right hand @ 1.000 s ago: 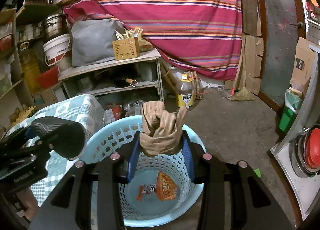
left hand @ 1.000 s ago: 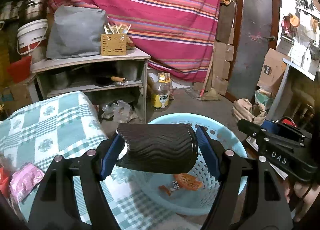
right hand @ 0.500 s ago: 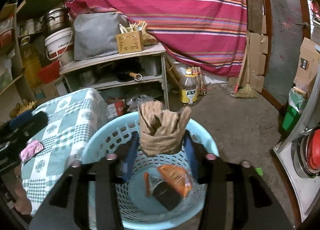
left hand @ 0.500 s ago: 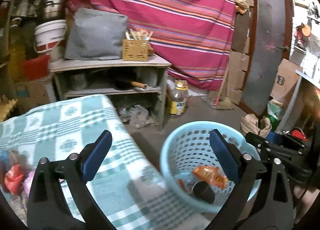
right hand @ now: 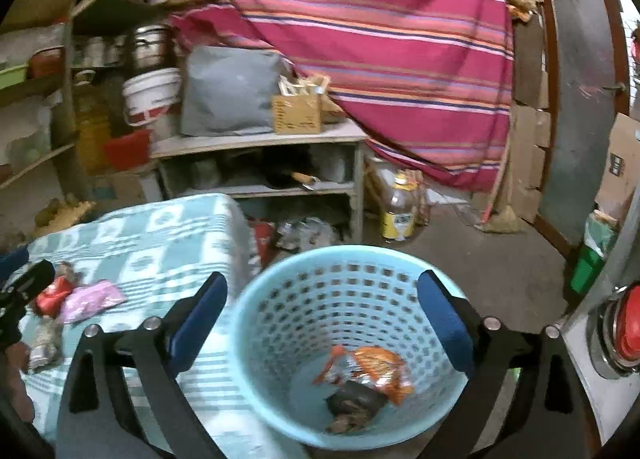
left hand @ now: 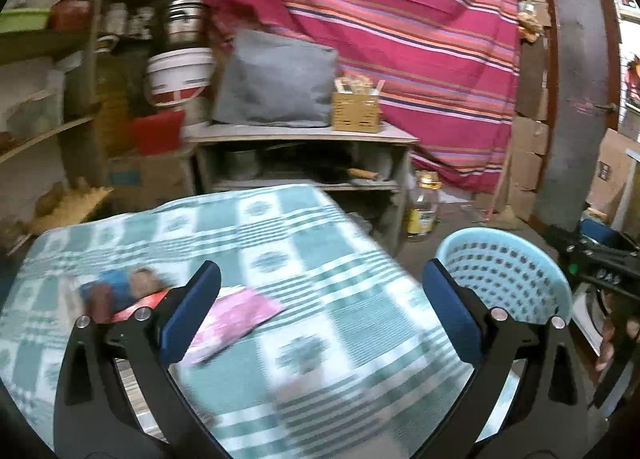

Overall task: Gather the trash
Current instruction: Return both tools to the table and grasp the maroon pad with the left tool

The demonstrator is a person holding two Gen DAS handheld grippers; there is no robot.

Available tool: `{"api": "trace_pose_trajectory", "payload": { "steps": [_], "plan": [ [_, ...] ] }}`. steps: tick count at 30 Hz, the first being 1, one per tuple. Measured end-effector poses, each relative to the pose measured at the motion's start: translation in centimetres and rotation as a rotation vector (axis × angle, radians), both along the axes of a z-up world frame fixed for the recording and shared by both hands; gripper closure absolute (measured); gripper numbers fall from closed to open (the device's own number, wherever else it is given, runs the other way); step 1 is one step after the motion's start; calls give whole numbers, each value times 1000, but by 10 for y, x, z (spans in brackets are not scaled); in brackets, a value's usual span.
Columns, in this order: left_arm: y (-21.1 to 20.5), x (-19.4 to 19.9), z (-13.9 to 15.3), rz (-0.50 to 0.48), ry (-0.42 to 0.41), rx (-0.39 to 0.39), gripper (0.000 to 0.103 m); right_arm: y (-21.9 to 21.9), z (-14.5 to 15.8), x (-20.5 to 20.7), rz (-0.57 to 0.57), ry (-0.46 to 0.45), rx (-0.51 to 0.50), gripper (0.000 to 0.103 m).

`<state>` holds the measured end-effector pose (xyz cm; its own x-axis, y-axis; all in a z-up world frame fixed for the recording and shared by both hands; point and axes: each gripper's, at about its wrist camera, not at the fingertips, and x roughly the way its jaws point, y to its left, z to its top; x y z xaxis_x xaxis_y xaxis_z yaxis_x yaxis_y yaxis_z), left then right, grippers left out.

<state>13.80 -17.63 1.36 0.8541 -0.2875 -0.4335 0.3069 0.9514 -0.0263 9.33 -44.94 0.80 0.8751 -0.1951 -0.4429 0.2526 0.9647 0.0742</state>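
**Both claws empty, trash lying in the basket**

Since a second ago both claws have let go: the dark ridged cylinder and the crumpled brown paper wad [right hand: 347,424] now lie at the bottom of the pale blue perforated plastic basket [right hand: 280,299], the wad touching the orange snack wrapper [right hand: 368,369]. The left gripper [left hand: 320,315] has swung away from the basket toward the table; its blue-padded jaws stand spread wide with nothing between them. The right gripper [right hand: 322,323] hangs over the basket, likewise spread and empty.

Around them: a green-and-white checked tablecloth [left hand: 280,227] covers the table, with the basket [left hand: 504,283] just beside its right edge. Behind stand a wooden shelf unit [right hand: 256,147] bearing a grey cushion [right hand: 228,91] and a small woven box [right hand: 298,113], a white bucket [right hand: 152,97], a yellow-labelled oil bottle [right hand: 400,207] on the floor, and a red striped cloth [right hand: 380,39] hung across the wall.

Motion blur smears the tablecloth and what lies on it. A pink flat packet [left hand: 236,315] sits on the cloth, partly behind the left claw's left finger [left hand: 192,311]; beside it a red wrapper [right hand: 54,291] and a blue-and-brown lump [left hand: 120,287] too blurred to identify. The dark piece in the basket is also indistinct.
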Motion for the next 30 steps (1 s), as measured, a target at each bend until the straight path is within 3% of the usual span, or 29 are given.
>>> {"api": "trace_pose_trajectory", "payload": {
  "steps": [6,16,30],
  "plan": [
    [79,-16,-11,121,10,31,6,54,0,-2,84,-22,31,6],
    [190,-28,-61,283,154,6,6,144,-26,14,181,34,-30,6],
    [220,-19,-107,261,344,13,6,199,-42,32,253,87,-36,6]
  ]
}}
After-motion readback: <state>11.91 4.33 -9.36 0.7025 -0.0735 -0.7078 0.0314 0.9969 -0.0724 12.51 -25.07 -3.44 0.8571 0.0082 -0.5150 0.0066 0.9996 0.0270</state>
